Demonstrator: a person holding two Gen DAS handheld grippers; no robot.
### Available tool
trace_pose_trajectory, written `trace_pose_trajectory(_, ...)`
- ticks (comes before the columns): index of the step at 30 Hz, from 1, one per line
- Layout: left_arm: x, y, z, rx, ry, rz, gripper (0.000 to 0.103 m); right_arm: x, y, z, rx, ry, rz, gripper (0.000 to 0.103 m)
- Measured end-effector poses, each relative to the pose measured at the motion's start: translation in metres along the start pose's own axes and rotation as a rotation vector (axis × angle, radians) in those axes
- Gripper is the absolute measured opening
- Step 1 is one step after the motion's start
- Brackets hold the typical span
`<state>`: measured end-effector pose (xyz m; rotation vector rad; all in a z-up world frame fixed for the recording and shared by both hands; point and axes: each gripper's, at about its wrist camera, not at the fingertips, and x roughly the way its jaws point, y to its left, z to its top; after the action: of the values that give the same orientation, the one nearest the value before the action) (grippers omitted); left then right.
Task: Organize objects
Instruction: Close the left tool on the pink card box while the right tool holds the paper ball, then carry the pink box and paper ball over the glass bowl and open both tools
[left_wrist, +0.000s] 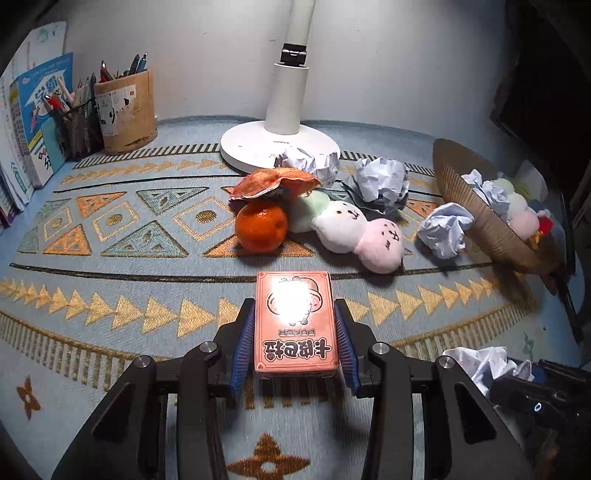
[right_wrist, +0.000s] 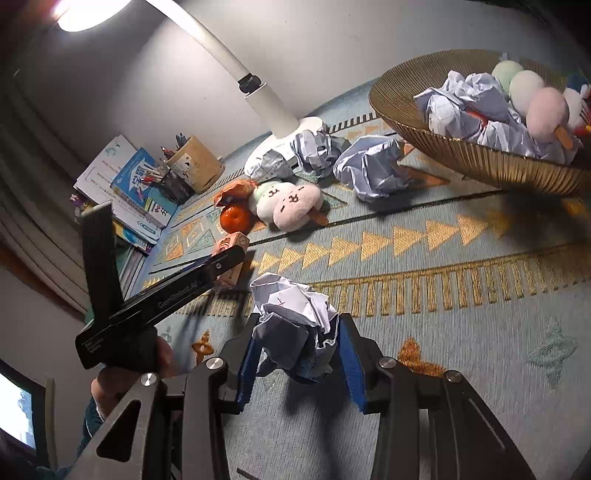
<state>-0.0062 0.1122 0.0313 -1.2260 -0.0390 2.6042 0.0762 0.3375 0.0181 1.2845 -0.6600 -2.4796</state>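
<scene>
The left gripper (left_wrist: 295, 332) is clamping a glossy pink card box (left_wrist: 296, 325) above the patterned cloth, while the right gripper (right_wrist: 300, 354) is squeezing a crumpled white paper ball (right_wrist: 295, 325) loosely, risking a drop short of the ribbed golden bowl (right_wrist: 461, 155).

Desk (left_wrist: 110, 280) covered by pale blue woven cloth, gold triangles and diamonds. Far centre: white lamp base (left_wrist: 258, 147). Far left: wooden pen holder (left_wrist: 125, 110), black mesh pen cup (left_wrist: 83, 129) beside it, books (left_wrist: 33, 122) stacked on edge. Centre: tangerine (left_wrist: 261, 229), peel (left_wrist: 275, 182) atop it, plush dango skewer (left_wrist: 347, 229) touching tangerine. Crumpled paper balls (left_wrist: 382, 182) behind and right. Far right: ribbed gold bowl (left_wrist: 476, 206). Near centre: pink card box (left_wrist: 295, 325).
</scene>
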Motion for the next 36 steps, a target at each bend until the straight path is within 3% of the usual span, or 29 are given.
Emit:
trace_pose_trajectory(4, -0.011, 0.005, -0.02, 0.009, -0.038, -0.008, 0.038, -0.006, 0.007, -0.016, -0.074, 0.041, -0.066, 0.064)
trace_pose_trajectory(10, -0.016, 0.015, -0.019, -0.03, -0.079, -0.044, 0.038, -0.005, 0.013, -0.029, -0.116, 0.044, -0.098, 0.071)
trace_pose_trajectory(17, -0.019, 0.013, -0.02, -0.02, -0.099, -0.062, 0.038, 0.01, 0.01, -0.019, -0.04, -0.003, -0.058, 0.071)
trace_pose_trajectory(18, -0.019, 0.014, -0.02, -0.021, -0.098, -0.062, 0.038, 0.011, 0.012, -0.018, -0.047, -0.003, -0.068, 0.069)
trace_pose_trajectory(19, -0.019, 0.013, -0.02, -0.021, -0.097, -0.06, 0.038, 0.013, 0.015, -0.018, -0.056, -0.006, -0.09, 0.056)
trace_pose_trajectory(20, -0.018, 0.013, -0.02, -0.02, -0.095, -0.055, 0.038, 0.016, 0.016, -0.019, -0.065, -0.003, -0.103, 0.053)
trace_pose_trajectory(23, -0.019, 0.007, -0.021, 0.001, -0.08, -0.046, 0.038, 0.009, 0.018, -0.021, -0.088, -0.039, -0.112, 0.048)
trace_pose_trajectory(25, -0.024, -0.001, -0.02, -0.003, -0.063, -0.088, 0.038, -0.004, 0.016, -0.021, -0.101, -0.071, -0.128, 0.048)
trace_pose_trajectory(31, -0.049, -0.072, 0.024, 0.112, -0.13, -0.24, 0.038, -0.076, -0.016, 0.009, -0.061, -0.23, -0.226, 0.048)
trace_pose_trajectory(36, -0.019, -0.138, 0.081, 0.159, -0.118, -0.327, 0.038, -0.129, -0.062, 0.061, 0.082, -0.384, -0.329, 0.049)
